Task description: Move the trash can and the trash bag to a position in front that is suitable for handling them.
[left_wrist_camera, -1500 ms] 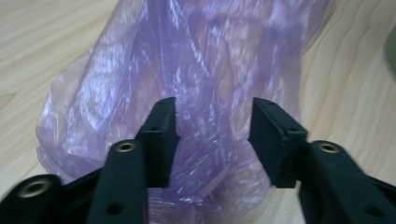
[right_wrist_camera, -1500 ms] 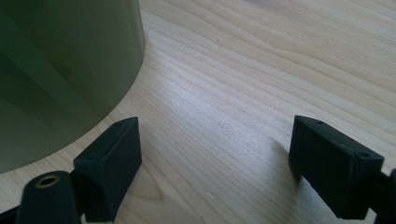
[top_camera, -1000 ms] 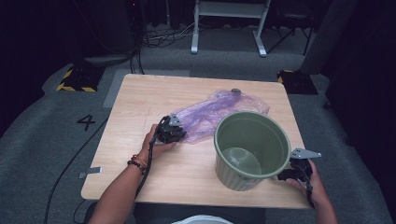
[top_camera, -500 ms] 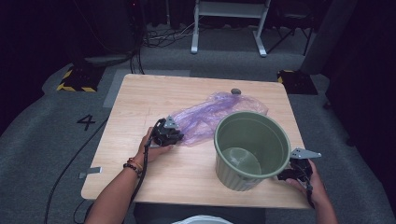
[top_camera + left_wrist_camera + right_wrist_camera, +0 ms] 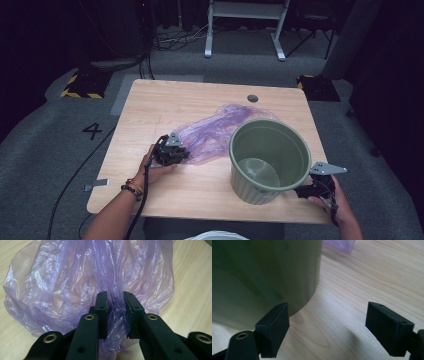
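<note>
Wooden counter point(image 5: 165, 107): left tongs point(image 5: 116, 298) nearly closed, pinching purple bag point(image 5: 75, 277) for lifting; right tongs point(image 5: 327, 315) wide open, empty, beside green bin point(image 5: 270, 150).

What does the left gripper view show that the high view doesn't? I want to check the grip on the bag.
Left gripper view alone: the left gripper's fingers nearly closed on a gathered fold of the purple plastic bag. High view alone: the green bucket beside the bag, and the right gripper at its base. Both: the bag lying on the wooden table.
</note>
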### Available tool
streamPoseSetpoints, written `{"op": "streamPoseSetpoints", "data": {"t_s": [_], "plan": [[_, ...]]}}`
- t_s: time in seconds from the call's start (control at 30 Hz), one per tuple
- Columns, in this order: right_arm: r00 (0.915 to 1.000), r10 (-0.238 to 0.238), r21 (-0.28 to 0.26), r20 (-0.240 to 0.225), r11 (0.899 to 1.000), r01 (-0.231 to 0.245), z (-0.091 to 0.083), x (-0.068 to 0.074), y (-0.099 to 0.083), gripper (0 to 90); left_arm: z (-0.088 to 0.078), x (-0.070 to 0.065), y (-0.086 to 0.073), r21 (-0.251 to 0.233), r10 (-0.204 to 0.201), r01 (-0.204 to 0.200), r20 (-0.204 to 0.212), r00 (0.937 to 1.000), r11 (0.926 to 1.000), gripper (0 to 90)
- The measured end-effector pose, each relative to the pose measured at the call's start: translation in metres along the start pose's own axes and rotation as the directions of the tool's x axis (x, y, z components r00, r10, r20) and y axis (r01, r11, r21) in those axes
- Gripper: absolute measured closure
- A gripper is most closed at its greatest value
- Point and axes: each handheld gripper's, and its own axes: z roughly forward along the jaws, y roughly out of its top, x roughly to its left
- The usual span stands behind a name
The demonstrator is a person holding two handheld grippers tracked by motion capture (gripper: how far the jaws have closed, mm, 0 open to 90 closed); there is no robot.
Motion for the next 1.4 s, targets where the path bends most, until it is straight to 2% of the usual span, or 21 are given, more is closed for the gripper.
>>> {"op": "streamPoseSetpoints", "data": {"t_s": [0.07,0.13,0.23,0.4,0.5,0.6,0.7,0.8,0.93,1.07,1.23,1.3,1.4], "plan": [[0.9999,-0.010,0.005,0.007,1.000,0.010,-0.001,0.005,0.002,20.2,-0.006,-0.003,-0.005,0.004,-0.005,0.005,0.001,1.0000,1.0000,75.5],[0.9999,0.007,0.007,-0.013,1.000,-0.007,-0.002,0.010,0.000,19.9,-0.012,-0.005,-0.011,0.007,0.004,-0.004,0.003,1.0000,1.0000,75.5],[0.9997,-0.021,0.033,-0.015,0.999,0.022,-0.005,0.019,-0.004,19.5,-0.022,-0.008,-0.021,0.006,-0.003,0.003,0.005,1.0000,1.0000,75.6],[0.9979,-0.043,0.036,-0.048,0.998,0.045,-0.008,0.031,-0.007,19.1,-0.037,-0.012,-0.038,-0.018,-0.026,0.026,0.014,0.9996,0.9995,75.7],[0.9954,-0.043,0.017,-0.086,0.999,0.045,-0.007,0.042,-0.009,18.8,-0.044,-0.012,-0.046,-0.030,-0.040,0.041,0.033,0.9986,0.9987,75.8],[0.9928,-0.068,0.013,-0.098,0.997,0.070,-0.003,0.050,-0.008,18.0,-0.048,-0.009,-0.052,-0.042,-0.062,0.064,0.058,0.9964,0.9971,75.9],[0.9894,-0.065,-0.005,-0.130,0.998,0.065,0.001,0.055,-0.005,16.0,-0.049,-0.010,-0.053,-0.040,-0.038,0.040,0.048,0.9981,0.9984,75.7],[0.9886,-0.069,-0.026,-0.133,0.997,0.066,0.006,0.059,-0.002,15.9,-0.049,-0.011,-0.053,-0.042,-0.040,0.042,0.048,0.9980,0.9982,75.2],[0.9925,-0.046,-0.050,-0.113,0.998,0.041,0.013,0.060,0.003,15.8,-0.048,-0.011,-0.052,-0.041,-0.041,0.043,0.049,0.9980,0.9982,75.1],[0.9952,-0.033,-0.079,-0.093,0.997,0.025,0.018,0.061,0.010,15.8,-0.047,-0.015,-0.049,-0.029,-0.016,0.017,0.030,0.9994,0.9994,75.1],[0.9999,0.005,-0.100,-0.015,0.995,-0.007,0.028,0.058,0.019,17.5,-0.045,-0.019,-0.047,-0.022,0.000,0.001,0.028,0.9996,0.9998,74.7],[0.9999,0.014,-0.103,0.008,0.995,-0.013,0.033,0.055,0.022,17.7,-0.045,-0.020,-0.046,-0.017,0.011,-0.010,0.027,0.9996,0.9998,74.8],[0.9984,0.034,-0.097,0.045,0.995,-0.030,0.040,0.048,0.028,19.0,-0.044,-0.022,-0.044,-0.018,0.006,-0.005,0.030,0.9995,0.9998,74.5]]}}
